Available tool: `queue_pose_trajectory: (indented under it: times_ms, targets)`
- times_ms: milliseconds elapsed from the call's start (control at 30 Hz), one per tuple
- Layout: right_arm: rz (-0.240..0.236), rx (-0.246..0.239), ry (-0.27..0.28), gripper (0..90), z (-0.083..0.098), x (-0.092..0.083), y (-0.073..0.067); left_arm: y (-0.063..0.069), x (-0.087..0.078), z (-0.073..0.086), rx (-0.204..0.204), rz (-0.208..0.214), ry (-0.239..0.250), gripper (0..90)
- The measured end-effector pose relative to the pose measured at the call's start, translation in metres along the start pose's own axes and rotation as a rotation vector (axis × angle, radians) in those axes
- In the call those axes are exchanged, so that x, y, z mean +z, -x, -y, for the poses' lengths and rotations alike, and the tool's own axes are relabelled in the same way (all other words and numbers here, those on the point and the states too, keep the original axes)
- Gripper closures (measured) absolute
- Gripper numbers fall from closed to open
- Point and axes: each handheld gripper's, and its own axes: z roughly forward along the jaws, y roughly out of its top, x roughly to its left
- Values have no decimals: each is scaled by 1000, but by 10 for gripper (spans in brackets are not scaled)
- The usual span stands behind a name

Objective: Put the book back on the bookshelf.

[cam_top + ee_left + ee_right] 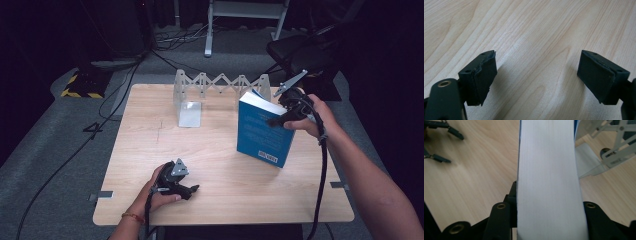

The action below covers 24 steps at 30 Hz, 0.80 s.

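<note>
A blue book (262, 131) stands upright and slightly tilted on the wooden table (210, 155), right of centre. My right gripper (273, 116) is shut on its top right corner. In the right gripper view the book's white page edge (549, 177) runs up between the two black jaws of the right gripper (549, 206), which press on its covers. My left gripper (192, 191) rests low near the table's front left, held in a hand. Its jaws stand wide apart, and in the left gripper view the left gripper (536, 66) has only bare wood between them.
A grey accordion-style metal rack (220, 82) stands along the table's back edge, with a flat plate (190, 114) lying before its left end. The rack (617, 142) is just beyond the book. Behind the table lie cables (125, 85) and a dark chair (305, 50).
</note>
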Motion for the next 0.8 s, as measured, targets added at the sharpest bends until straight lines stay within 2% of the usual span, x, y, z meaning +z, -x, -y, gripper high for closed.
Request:
queue_pose_trajectory:
  times_ms: [67, 133, 167, 233, 367, 433, 467, 633, 800]
  targets:
    - [5, 5, 1, 614, 0, 0, 2, 0, 0, 0, 1, 0, -1, 164]
    - [24, 31, 8, 614, -1, -1, 9, 0, 0, 0, 0, 1, -1, 164]
    - [38, 63, 15, 614, -2, -2, 16, 1, 0, 0, 0, 0, -1, 164]
    - [38, 68, 15, 614, -2, -2, 19, 1, -1, 0, 0, 0, -1, 164]
    - [65, 131, 44, 614, -4, -1, 35, 2, -1, 1, 3, 1, 0, 163]
    - [70, 147, 49, 614, -5, -1, 38, 1, -1, 1, 3, 1, 0, 163]
    - [81, 171, 61, 614, -6, -2, 41, 1, -1, 1, 3, 2, -1, 163]
    - [136, 213, 74, 614, -12, 0, 50, 2, -1, 1, 6, 8, -2, 163]
    - [152, 245, 83, 614, -19, 3, 57, 2, -2, 2, 10, 16, 0, 161]
